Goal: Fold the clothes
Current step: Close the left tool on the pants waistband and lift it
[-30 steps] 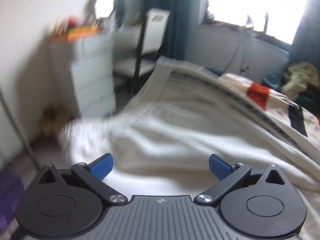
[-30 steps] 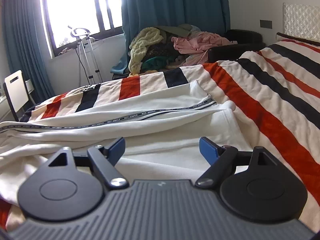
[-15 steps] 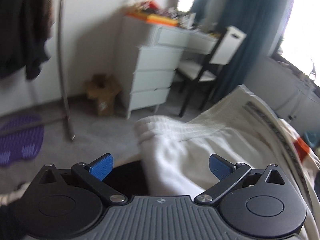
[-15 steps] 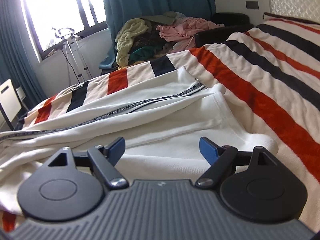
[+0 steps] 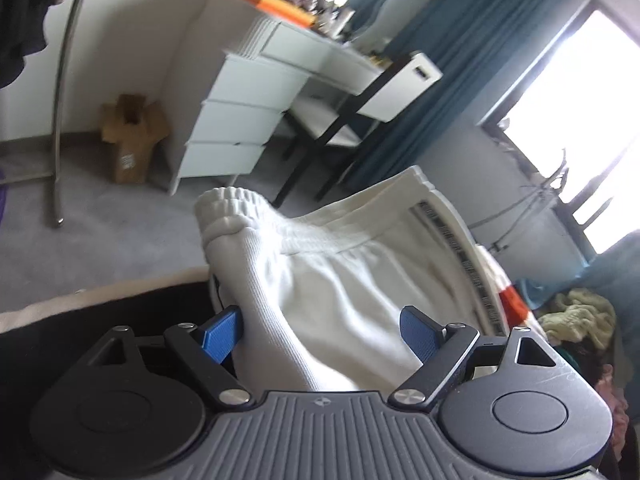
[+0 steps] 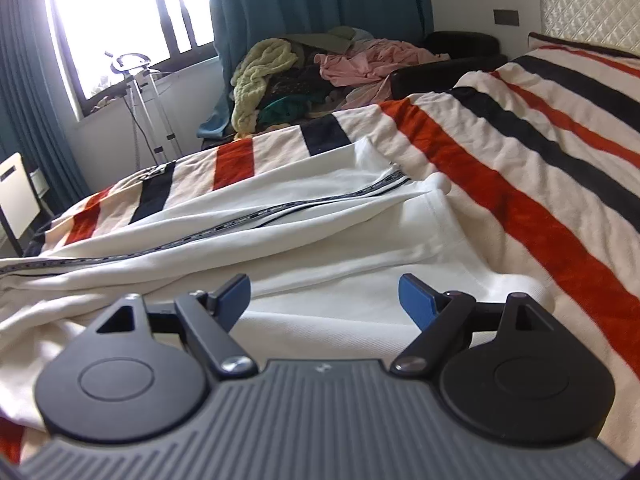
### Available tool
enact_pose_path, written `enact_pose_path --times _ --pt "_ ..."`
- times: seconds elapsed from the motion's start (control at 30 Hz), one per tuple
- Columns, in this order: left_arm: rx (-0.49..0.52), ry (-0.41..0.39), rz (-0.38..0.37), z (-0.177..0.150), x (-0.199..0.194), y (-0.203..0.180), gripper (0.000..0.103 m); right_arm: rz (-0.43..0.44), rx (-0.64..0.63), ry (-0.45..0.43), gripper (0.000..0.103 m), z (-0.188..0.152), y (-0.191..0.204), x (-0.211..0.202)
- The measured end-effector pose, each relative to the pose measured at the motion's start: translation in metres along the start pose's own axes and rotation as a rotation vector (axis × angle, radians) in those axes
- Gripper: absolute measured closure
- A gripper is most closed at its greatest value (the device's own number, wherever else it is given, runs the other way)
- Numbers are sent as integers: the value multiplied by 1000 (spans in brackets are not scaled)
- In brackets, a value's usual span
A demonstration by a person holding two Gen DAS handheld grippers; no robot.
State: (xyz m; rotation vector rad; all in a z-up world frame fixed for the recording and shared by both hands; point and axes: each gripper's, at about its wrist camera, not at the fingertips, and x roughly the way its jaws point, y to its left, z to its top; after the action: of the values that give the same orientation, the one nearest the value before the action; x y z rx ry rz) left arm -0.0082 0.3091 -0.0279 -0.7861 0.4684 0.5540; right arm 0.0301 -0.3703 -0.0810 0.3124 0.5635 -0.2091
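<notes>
White track pants [image 6: 304,232] with a dark printed side stripe lie spread across the striped bed. In the left wrist view their ribbed waistband end [image 5: 320,264] bunches at the bed's edge. My left gripper [image 5: 322,334] is open, its blue pads either side of the waistband fabric, the left pad touching it. My right gripper [image 6: 324,298] is open and empty, low over the leg end of the pants, near the hems.
The red, black and cream striped blanket [image 6: 520,168] covers the bed. A pile of clothes [image 6: 320,76] sits beyond it under the window. A white drawer unit [image 5: 248,116], a chair [image 5: 360,112], a cardboard box [image 5: 132,136] and a metal rack pole [image 5: 60,120] stand on the floor.
My left gripper has swung left along the pants to the waistband at the bed's edge and tilted, fabric now between its pads. My right gripper has edged forward and lower over the pants.
</notes>
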Motion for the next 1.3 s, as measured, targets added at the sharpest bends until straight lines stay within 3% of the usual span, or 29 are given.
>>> enact_pose_path --times 0.13,0.2,0.33,0.43,0.5,0.57,0.67,1.0,1.1,1.3 --pt "-95 64 14 -6 6 7 19 5 19 4 20 1 -2 0" --pt "-173 99 0 -4 11 19 28 8 21 6 20 1 -2 1" --pt "-201 107 2 -4 13 28 38 12 23 18 20 -1 -1 2" --pt "-181 102 15 -6 13 27 53 15 28 23 20 -1 -2 3" --pt "-185 98 17 -6 15 30 70 21 36 28 20 -1 -2 4" --pt "-204 95 11 -4 21 35 72 11 44 20 20 -1 -4 3" --pt "-209 88 8 -2 26 40 86 -8 56 4 20 0 -7 2" --pt "-220 64 -9 -3 18 42 89 -73 98 -50 20 3 -17 -2" --pt "-224 64 -3 -3 17 41 89 -89 195 -67 20 4 -36 -3" --pt "-232 64 8 -3 18 40 89 -55 429 -17 19 5 -79 13"
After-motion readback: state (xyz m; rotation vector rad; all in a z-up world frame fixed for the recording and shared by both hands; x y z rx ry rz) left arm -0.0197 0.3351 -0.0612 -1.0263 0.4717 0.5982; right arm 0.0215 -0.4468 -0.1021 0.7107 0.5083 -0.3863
